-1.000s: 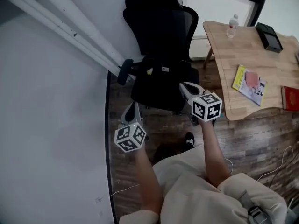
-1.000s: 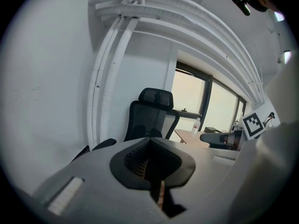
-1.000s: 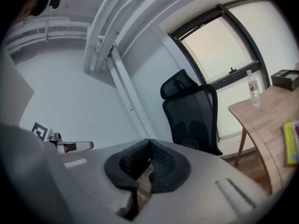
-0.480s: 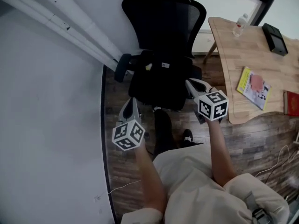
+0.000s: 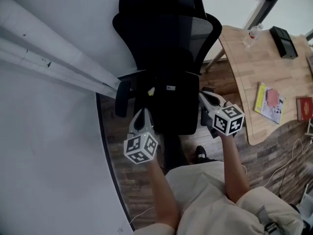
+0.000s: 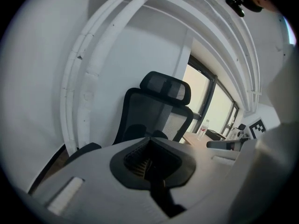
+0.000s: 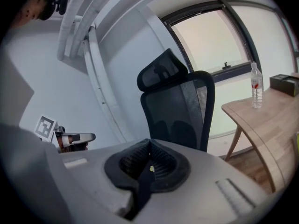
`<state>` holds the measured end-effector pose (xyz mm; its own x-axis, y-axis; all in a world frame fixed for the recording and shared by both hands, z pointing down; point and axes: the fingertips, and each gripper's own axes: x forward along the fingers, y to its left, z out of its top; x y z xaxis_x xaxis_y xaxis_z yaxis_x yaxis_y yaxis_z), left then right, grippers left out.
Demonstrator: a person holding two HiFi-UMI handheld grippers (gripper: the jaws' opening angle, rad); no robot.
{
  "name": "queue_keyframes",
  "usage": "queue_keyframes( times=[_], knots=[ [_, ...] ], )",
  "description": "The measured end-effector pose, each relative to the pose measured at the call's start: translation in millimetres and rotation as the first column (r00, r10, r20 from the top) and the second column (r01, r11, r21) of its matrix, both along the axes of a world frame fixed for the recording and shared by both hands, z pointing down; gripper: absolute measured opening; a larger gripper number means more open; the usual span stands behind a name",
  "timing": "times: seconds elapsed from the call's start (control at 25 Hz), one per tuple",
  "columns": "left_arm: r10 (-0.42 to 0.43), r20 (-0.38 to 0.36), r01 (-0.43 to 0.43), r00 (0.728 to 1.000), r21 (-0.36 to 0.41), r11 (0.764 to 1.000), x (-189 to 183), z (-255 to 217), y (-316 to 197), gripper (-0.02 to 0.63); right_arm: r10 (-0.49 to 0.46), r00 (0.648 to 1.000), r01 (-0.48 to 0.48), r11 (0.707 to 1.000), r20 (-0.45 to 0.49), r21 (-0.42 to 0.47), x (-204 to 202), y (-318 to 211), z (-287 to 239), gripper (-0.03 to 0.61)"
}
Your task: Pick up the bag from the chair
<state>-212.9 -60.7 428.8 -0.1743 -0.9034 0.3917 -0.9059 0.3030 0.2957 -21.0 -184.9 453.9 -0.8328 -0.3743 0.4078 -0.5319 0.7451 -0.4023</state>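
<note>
A black office chair (image 5: pixel 166 28) stands against the white wall. On its seat lies a black bag (image 5: pixel 171 104) with a small white label and a yellow tag; it is hard to tell apart from the dark seat. My left gripper (image 5: pixel 142 113) hovers at the seat's front left corner, jaws shut and empty. At the seat's right edge is my right gripper (image 5: pixel 205 96), also shut with nothing in it. In the left gripper view the bag (image 6: pixel 140 132) shows as dark humps just beyond the gripper (image 6: pixel 149 141). The right gripper view has the bag (image 7: pixel 176 129) above the gripper (image 7: pixel 148 143).
A wooden table (image 5: pixel 244 67) stands right of the chair with a water bottle (image 5: pixel 252 33), a black box (image 5: pixel 282 35), a yellow-edged book (image 5: pixel 270 102) and a red book (image 5: pixel 304 106). White pipes (image 5: pixel 54 65) run along the left wall. A cable (image 5: pixel 288 160) trails on the plank floor.
The person has stepped toward the chair. Both grippers have come forward from in front of the seat to its two front sides. Both stayed shut.
</note>
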Motion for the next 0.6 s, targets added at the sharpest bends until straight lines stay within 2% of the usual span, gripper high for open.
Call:
queue_keyframes(
  times=[0.2,0.28,0.4,0.48,0.6],
  knots=[
    [0.135,-0.028,-0.136,0.99,-0.045,0.99,-60,41,-76,0.006,0.153,0.987,-0.154,0.988,-0.041,-0.031,-46,-64,43,0.0],
    [0.194,-0.047,-0.197,0.98,-0.074,0.978,-73,65,-98,0.006,0.26,0.965,-0.262,0.963,-0.04,-0.056,-50,-87,59,0.0],
    [0.253,-0.06,-0.258,0.966,-0.108,0.96,-92,103,-124,0.006,0.405,0.914,-0.403,0.909,0.003,-0.108,-55,-112,77,0.0],
    [0.264,-0.049,-0.268,0.963,-0.121,0.956,-100,128,-141,0.006,0.431,0.902,-0.429,0.899,0.003,-0.087,-63,-126,94,0.0],
    [0.275,-0.013,-0.274,0.961,-0.145,0.951,-101,168,-164,0.006,0.411,0.91,-0.412,0.911,-0.057,-0.019,-72,-139,136,0.0]
  ],
)
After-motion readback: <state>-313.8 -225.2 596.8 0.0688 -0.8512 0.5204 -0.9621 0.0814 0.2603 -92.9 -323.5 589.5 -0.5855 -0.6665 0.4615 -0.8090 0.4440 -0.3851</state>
